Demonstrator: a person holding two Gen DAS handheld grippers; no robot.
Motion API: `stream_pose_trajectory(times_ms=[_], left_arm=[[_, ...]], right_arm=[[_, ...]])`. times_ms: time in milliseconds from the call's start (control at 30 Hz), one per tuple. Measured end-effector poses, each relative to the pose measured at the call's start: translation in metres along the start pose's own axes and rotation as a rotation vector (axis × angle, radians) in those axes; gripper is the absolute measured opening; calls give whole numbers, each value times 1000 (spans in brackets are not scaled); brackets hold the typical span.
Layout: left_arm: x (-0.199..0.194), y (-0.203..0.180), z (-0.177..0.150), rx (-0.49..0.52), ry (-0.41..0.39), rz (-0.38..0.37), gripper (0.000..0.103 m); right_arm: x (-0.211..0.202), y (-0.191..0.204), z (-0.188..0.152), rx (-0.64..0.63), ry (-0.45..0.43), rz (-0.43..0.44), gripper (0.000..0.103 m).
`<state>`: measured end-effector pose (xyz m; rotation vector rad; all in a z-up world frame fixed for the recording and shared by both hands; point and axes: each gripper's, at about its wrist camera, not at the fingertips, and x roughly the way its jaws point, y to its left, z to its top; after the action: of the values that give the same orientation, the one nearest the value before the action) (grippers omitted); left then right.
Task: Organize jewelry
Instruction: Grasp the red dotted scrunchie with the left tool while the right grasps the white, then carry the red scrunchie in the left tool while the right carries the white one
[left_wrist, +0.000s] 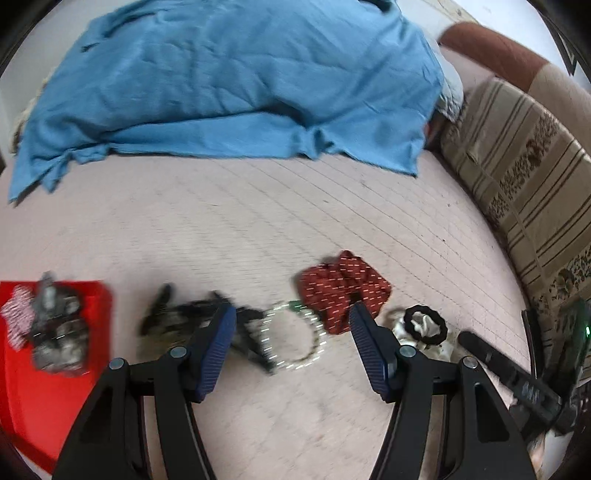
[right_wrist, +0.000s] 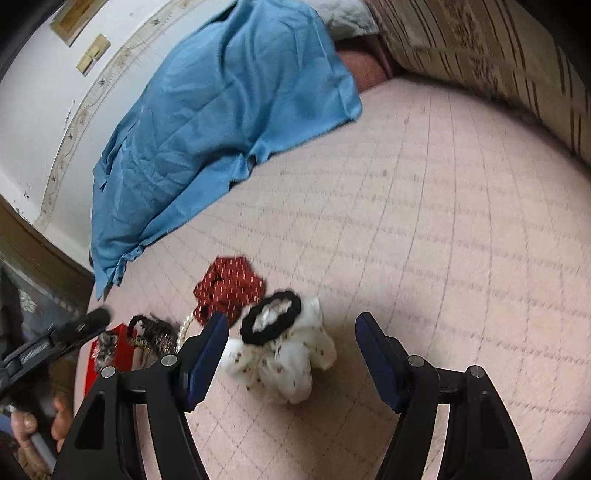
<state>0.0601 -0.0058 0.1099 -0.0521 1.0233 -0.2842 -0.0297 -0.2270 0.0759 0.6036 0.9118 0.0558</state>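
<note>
My left gripper (left_wrist: 293, 317) is open and empty, its tips on either side of a pearl bead bracelet (left_wrist: 295, 338) on the pink bedsheet. A dark hair accessory (left_wrist: 184, 317) lies left of it, a red dotted scrunchie (left_wrist: 343, 291) to its right. A red tray (left_wrist: 48, 384) at the left holds a grey and a striped scrunchie (left_wrist: 55, 332). My right gripper (right_wrist: 291, 325) is open and empty, just above a white floral scrunchie (right_wrist: 291, 362) with a black scrunchie (right_wrist: 271, 319) on top. The red scrunchie (right_wrist: 229, 288) lies beyond it.
A blue blanket (left_wrist: 229, 85) covers the far part of the bed. A striped sofa cushion (left_wrist: 524, 184) borders the right side. The red tray (right_wrist: 110, 354) and the other gripper (right_wrist: 55, 343) show at left in the right wrist view.
</note>
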Motion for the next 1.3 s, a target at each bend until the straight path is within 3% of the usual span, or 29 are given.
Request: stream_pose_trajectory(times_ms=[233, 500, 567, 600, 633, 667, 700, 733, 933, 1300], left_arm=[[62, -25, 13, 23, 94, -14, 63], [108, -38, 17, 39, 161, -4, 63], [113, -36, 17, 29, 169, -12, 63], [113, -36, 17, 29, 170, -17, 63], [114, -37, 18, 35, 174, -23, 60], [113, -37, 18, 44, 174, -30, 42], [113, -38, 18, 61, 182, -32, 29], [114, -39, 18, 68, 189, -25, 16], [87, -39, 16, 56, 143, -61, 14], [-20, -35, -3, 19, -16, -113, 14]], right_arm=[[21, 0, -10, -11, 79, -51, 76], [37, 12, -11, -79, 83, -124, 75], [39, 17, -13, -102, 84, -136, 72], [40, 19, -13, -115, 85, -143, 62], [43, 22, -14, -130, 93, -151, 49], [45, 24, -15, -140, 101, -154, 43], [46, 25, -16, -147, 106, -157, 29], [47, 26, -16, -152, 112, -157, 23], [39, 25, -15, -124, 90, -94, 16], [5, 31, -16, -71, -6, 112, 16]])
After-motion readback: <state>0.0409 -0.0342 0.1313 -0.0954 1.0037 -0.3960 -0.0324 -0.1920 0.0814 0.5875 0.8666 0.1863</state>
